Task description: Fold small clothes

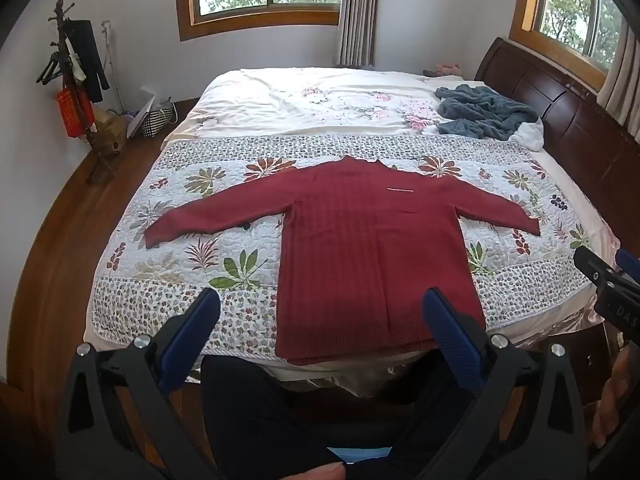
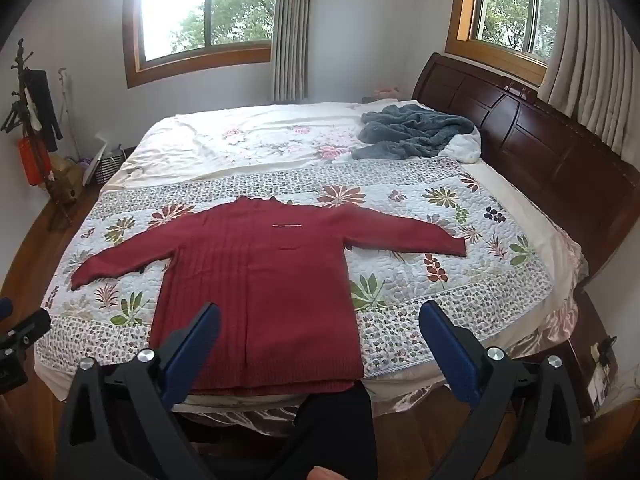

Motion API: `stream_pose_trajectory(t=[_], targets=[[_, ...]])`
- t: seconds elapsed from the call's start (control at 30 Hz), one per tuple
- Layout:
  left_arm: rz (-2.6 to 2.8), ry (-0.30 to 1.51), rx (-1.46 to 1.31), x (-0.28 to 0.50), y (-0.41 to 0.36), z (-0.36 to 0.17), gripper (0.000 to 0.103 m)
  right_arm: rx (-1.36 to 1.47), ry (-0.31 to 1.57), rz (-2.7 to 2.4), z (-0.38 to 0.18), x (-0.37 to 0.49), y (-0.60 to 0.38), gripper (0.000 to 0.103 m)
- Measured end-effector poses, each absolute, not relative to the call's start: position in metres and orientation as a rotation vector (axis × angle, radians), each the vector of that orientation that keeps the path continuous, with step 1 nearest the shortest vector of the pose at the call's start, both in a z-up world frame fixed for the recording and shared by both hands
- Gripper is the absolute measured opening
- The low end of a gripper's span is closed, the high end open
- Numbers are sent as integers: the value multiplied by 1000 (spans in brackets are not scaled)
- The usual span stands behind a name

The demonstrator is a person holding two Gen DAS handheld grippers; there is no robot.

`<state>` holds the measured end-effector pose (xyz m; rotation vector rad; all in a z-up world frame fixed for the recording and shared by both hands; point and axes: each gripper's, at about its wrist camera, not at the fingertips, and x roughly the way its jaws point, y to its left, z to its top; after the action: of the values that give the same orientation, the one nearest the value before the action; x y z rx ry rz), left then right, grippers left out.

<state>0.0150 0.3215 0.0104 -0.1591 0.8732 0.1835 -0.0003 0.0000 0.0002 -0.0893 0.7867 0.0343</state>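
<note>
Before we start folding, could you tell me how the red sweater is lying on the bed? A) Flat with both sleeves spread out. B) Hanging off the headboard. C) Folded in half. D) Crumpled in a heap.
A: the red sweater lies flat on the quilt, both sleeves stretched out sideways.

Sweater (image 1: 372,248) flat on quilt (image 1: 200,208) at bed's near edge; blanket (image 1: 484,112) behind, right, by headboard (image 1: 560,108).

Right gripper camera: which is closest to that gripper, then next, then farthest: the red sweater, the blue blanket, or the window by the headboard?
1. red sweater: spread flat on the quilt, just ahead of the open right gripper.
2. blue blanket: crumpled at the bed's far right, near the headboard.
3. window: on the wall above the headboard.
</note>
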Motion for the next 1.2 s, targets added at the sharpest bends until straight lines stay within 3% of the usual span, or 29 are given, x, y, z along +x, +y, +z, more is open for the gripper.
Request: stream_pose_trajectory(t=[1.2], targets=[[195, 856, -158, 13, 327, 19, 100, -98, 785, 40, 1, 1, 1, 99]])
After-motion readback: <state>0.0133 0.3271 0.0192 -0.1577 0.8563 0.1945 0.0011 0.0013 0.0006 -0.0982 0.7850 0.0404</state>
